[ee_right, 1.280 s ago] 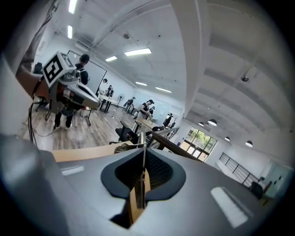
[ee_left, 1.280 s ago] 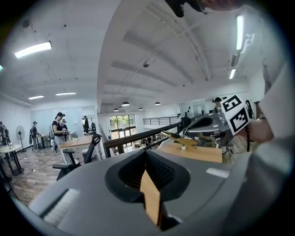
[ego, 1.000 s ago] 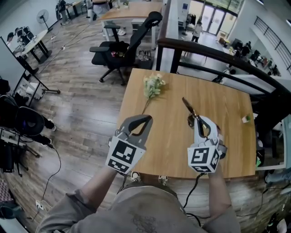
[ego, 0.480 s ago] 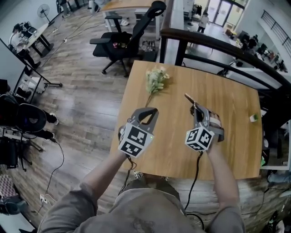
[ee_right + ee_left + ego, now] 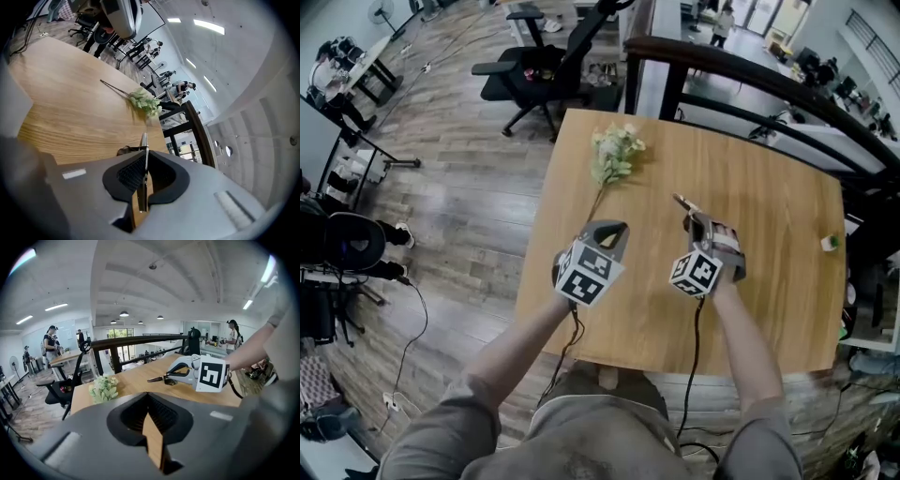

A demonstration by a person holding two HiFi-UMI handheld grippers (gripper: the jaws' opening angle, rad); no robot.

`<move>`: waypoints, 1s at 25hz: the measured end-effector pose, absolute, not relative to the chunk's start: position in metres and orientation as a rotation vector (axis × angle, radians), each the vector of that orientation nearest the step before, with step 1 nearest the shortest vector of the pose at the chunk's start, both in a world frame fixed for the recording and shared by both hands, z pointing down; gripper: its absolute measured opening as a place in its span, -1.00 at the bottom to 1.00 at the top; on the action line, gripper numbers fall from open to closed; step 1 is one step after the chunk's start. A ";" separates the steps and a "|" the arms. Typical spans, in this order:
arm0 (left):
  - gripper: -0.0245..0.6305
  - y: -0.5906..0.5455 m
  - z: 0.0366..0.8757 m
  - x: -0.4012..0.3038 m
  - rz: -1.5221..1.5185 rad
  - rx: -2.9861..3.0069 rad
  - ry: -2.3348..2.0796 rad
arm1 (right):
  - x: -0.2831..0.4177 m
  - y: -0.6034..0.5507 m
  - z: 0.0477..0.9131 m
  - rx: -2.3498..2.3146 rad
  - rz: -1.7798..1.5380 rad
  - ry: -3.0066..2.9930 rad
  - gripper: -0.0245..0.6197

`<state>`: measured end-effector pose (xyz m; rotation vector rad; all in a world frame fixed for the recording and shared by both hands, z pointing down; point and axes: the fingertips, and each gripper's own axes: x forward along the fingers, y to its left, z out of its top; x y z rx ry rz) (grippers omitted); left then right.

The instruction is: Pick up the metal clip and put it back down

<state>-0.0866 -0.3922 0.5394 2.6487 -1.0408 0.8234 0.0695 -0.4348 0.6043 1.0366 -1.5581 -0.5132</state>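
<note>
The metal clip is a thin, long steel piece. It sticks out forward-left from my right gripper, which is shut on it and holds it above the wooden table. In the right gripper view the clip stands edge-on between the black pads, its tip pointing toward the flowers. My left gripper hovers to the left of the right one, shut with nothing in it. In the left gripper view the right gripper and the clip show to the right, beyond the closed left jaws.
A sprig of pale artificial flowers lies on the far left part of the table. A small green and white object sits at the right edge. Beyond the table are a dark railing and a black office chair.
Both grippers have shifted forward over the table and a little closer together. The right one still grips the clip, and the left one stays shut.
</note>
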 end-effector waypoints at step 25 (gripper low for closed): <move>-0.93 -0.377 0.602 -0.076 0.836 2.421 -0.891 | 0.109 -0.426 0.700 1.090 -0.171 -1.518 -0.62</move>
